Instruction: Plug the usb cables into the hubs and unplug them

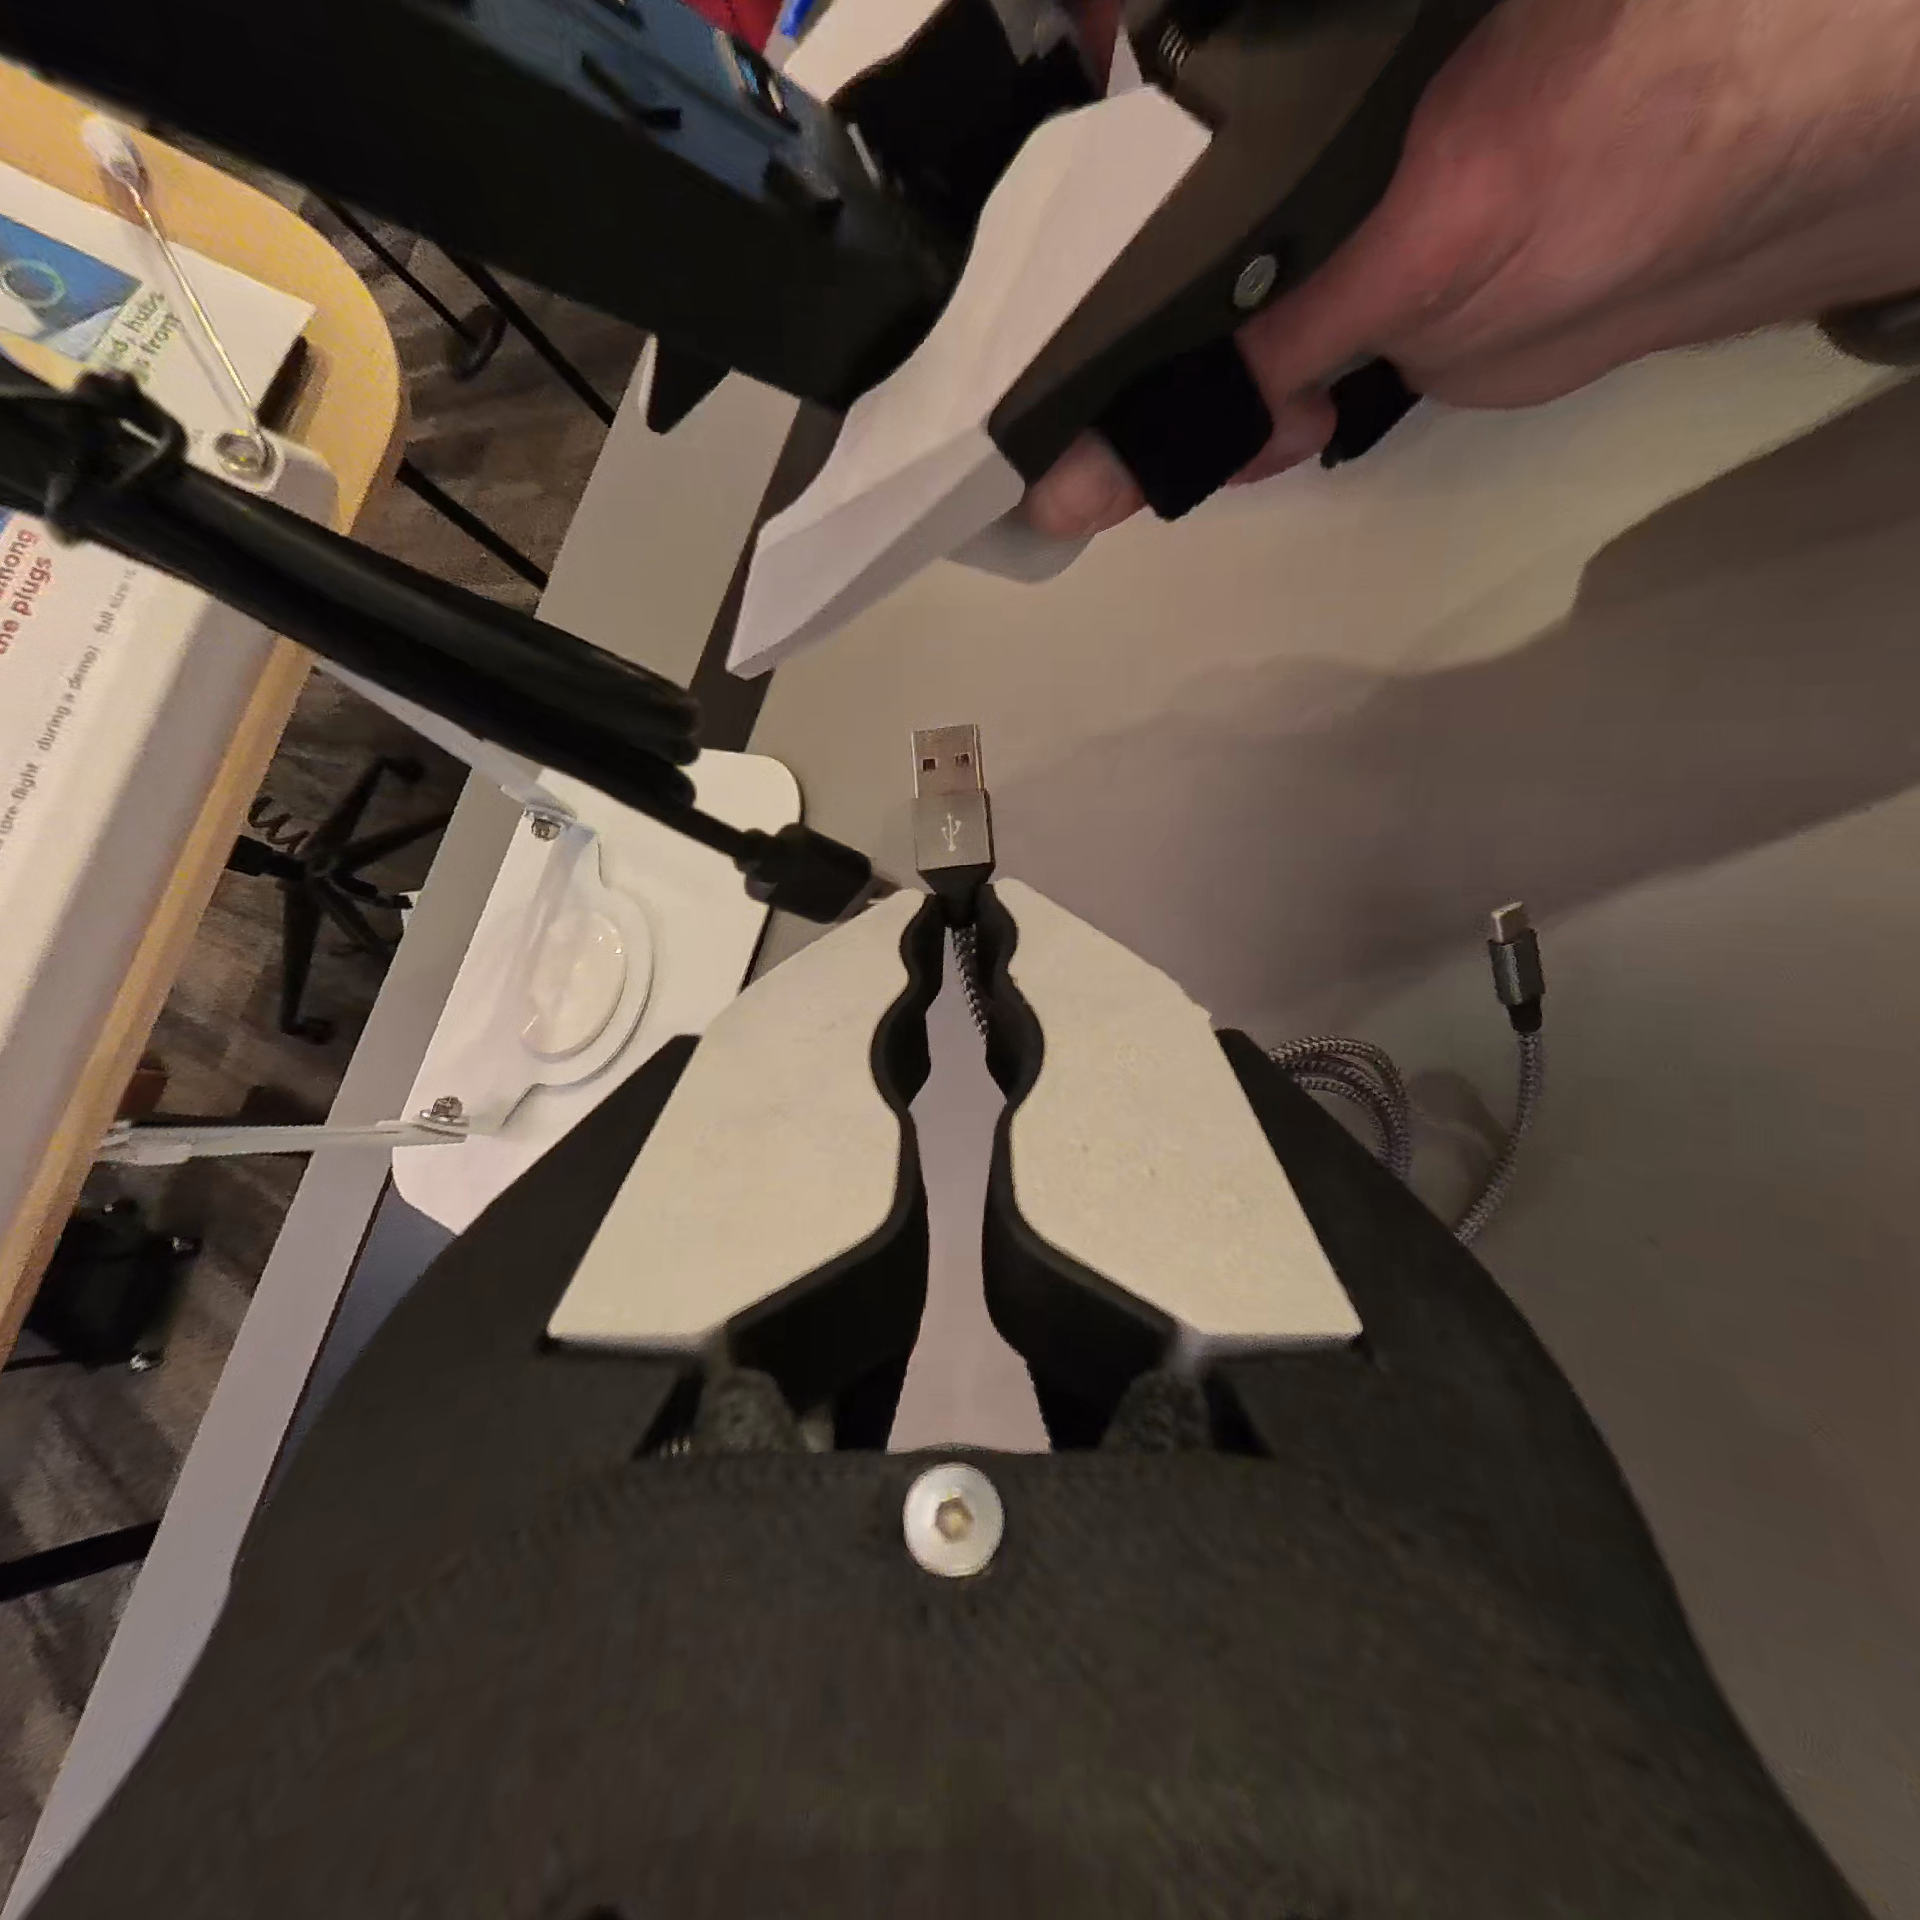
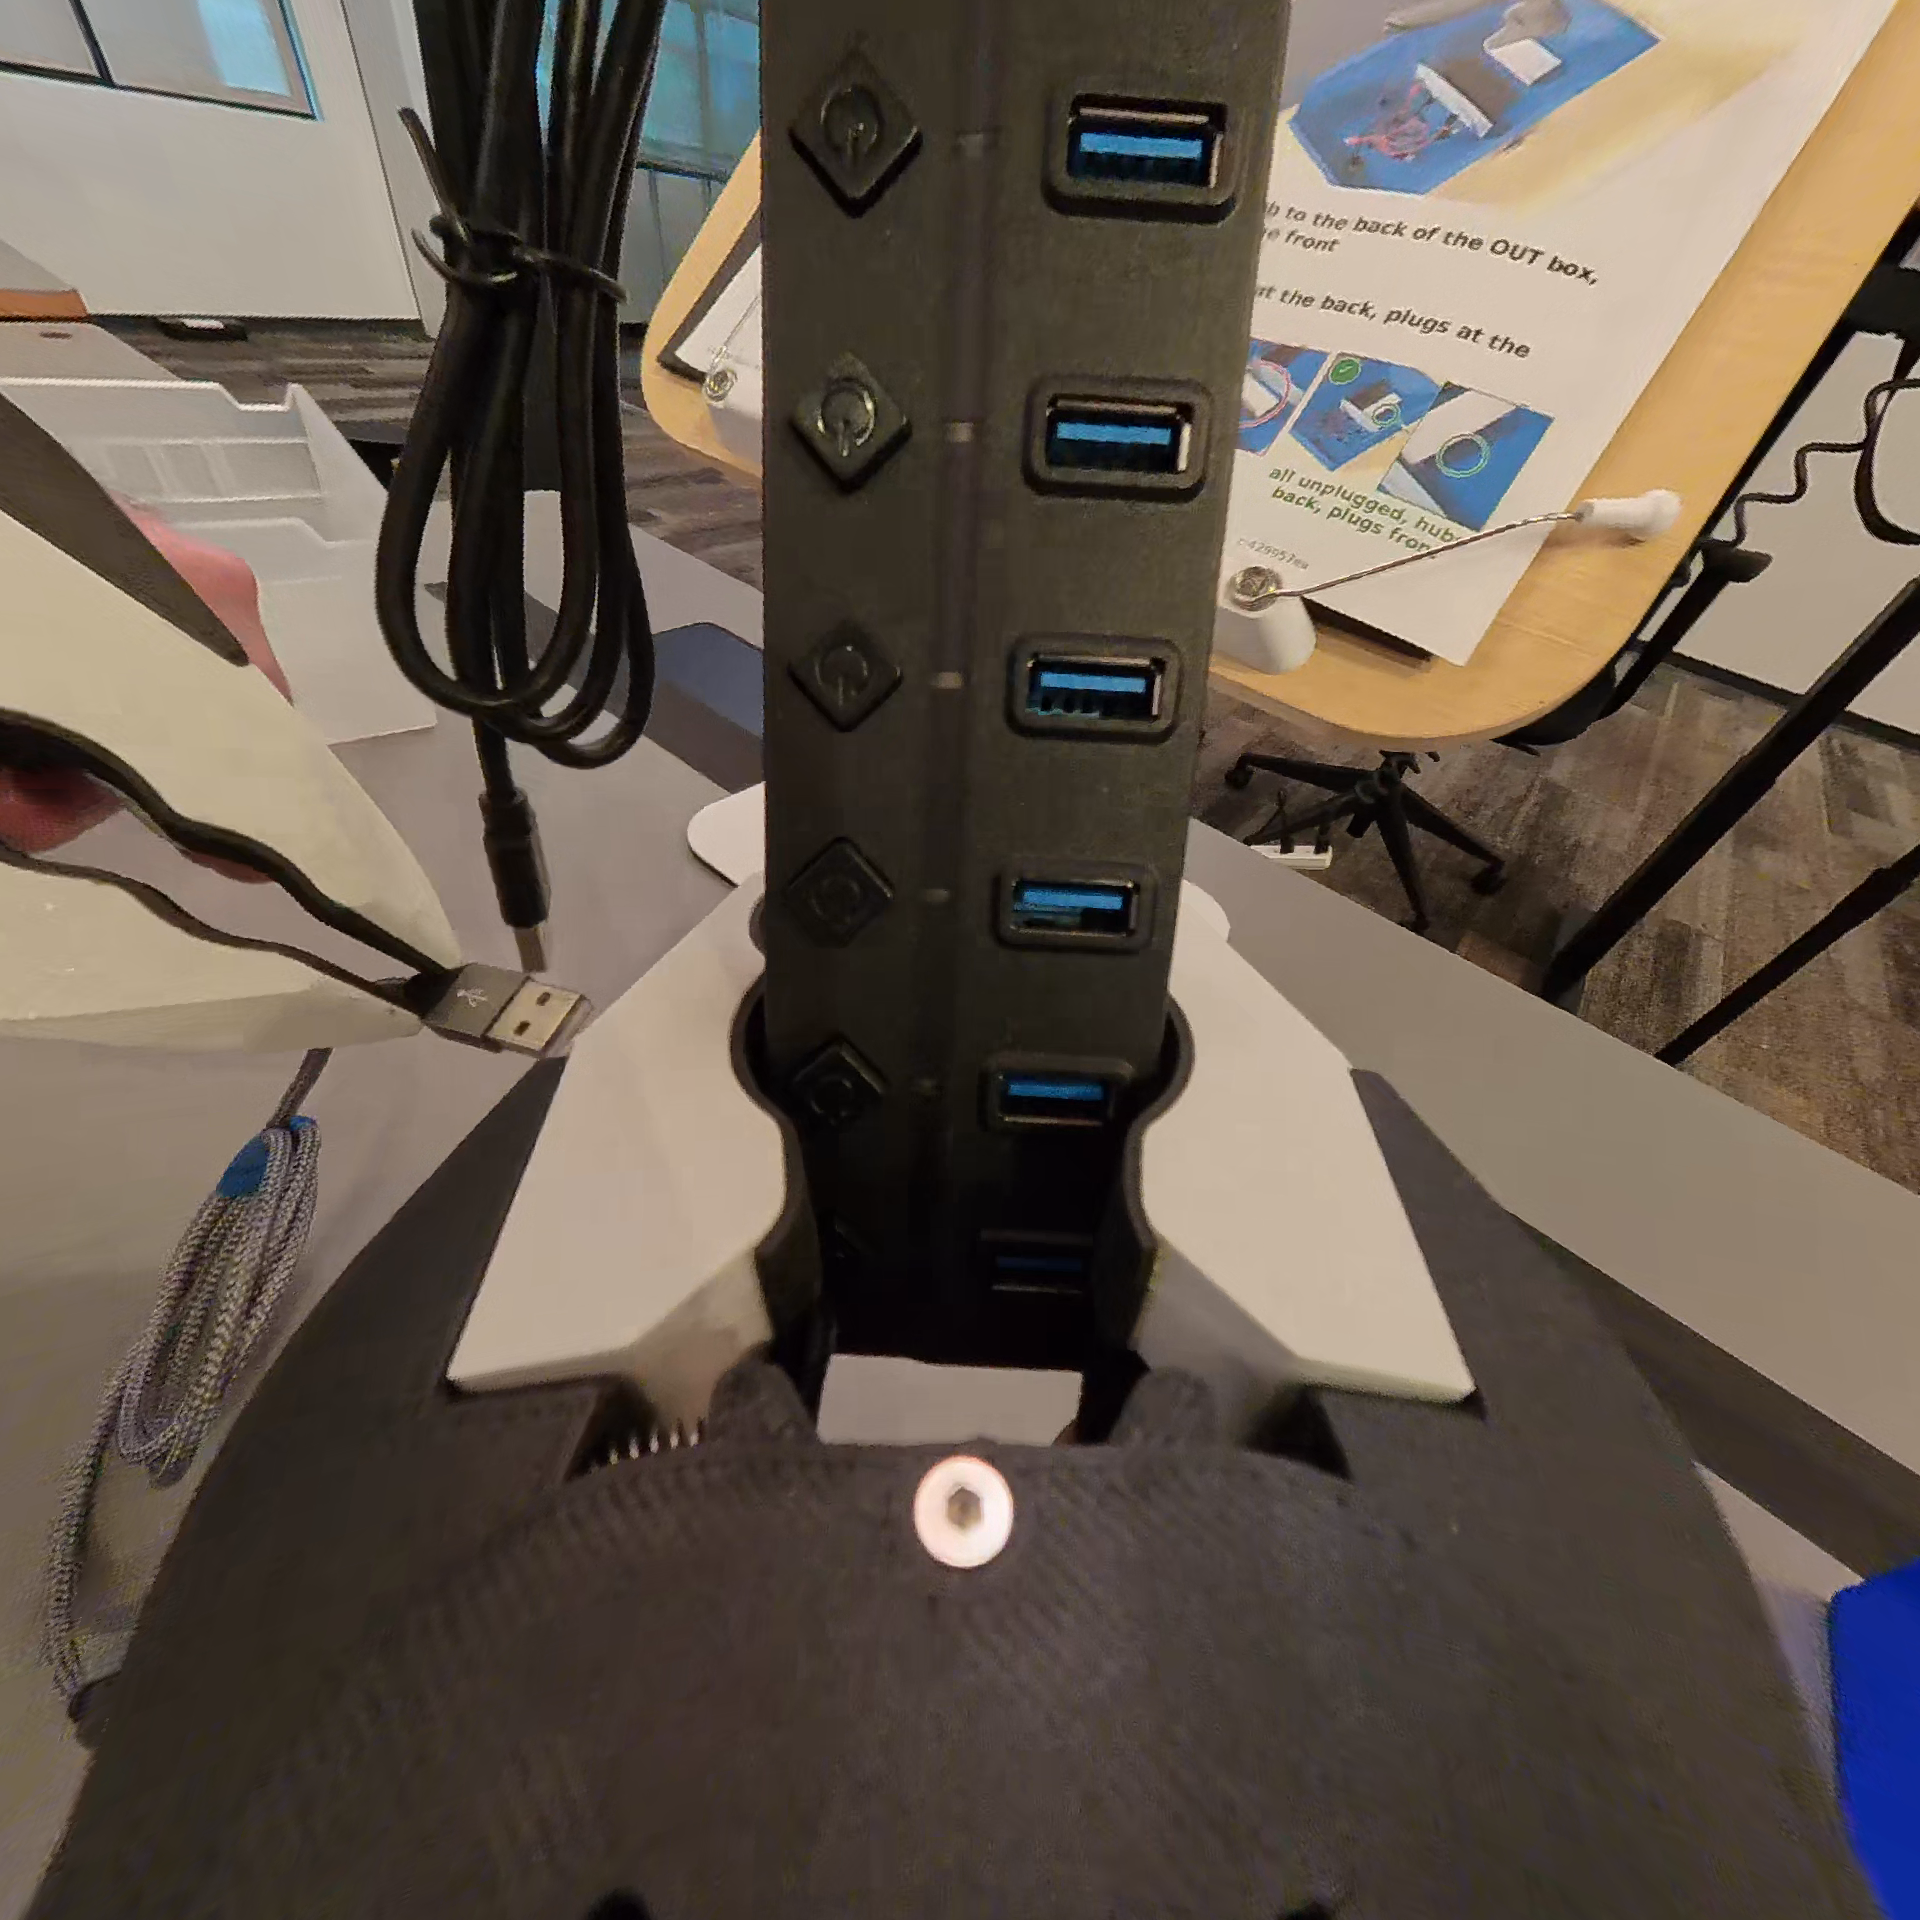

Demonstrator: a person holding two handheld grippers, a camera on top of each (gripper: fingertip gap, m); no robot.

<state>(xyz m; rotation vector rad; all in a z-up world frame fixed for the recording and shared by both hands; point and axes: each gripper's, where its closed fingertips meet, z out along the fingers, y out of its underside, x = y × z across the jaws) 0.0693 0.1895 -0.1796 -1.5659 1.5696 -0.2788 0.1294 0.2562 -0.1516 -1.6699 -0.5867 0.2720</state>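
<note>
Left wrist view first, from its left edge: the wooden board (image 1: 343, 343) with printed sheets sits beyond the table (image 1: 1558, 1351), then the hub's bundled black cable (image 1: 436, 623) hangs down with its black plug (image 1: 805, 871) just beside my left tool (image 1: 961, 904). My left tool is clamped on the braided USB cable (image 1: 966, 961) right behind its grey USB-A plug (image 1: 951, 805), which sticks out past the fingertips with its metal end free. Above it my right tool (image 1: 894, 499) slants in, my hand (image 1: 1507, 208) wrapped round its handle. Farther right, the rest of the braided cable lies coiled on the table, its small connector (image 1: 1515, 954) resting on the surface.

Right wrist view, left to right: my left tool (image 2: 416, 997) comes in carrying the USB-A plug (image 2: 509, 1013), held just beside my right tool (image 2: 961, 1049) and apart from the ports. My right tool is clamped on the black USB hub (image 2: 977, 623), which stands upright between the fingers. Diamond-shaped buttons (image 2: 847, 421) run down its left side, blue ports (image 2: 1117, 436) down its right, all of those in sight empty.
</note>
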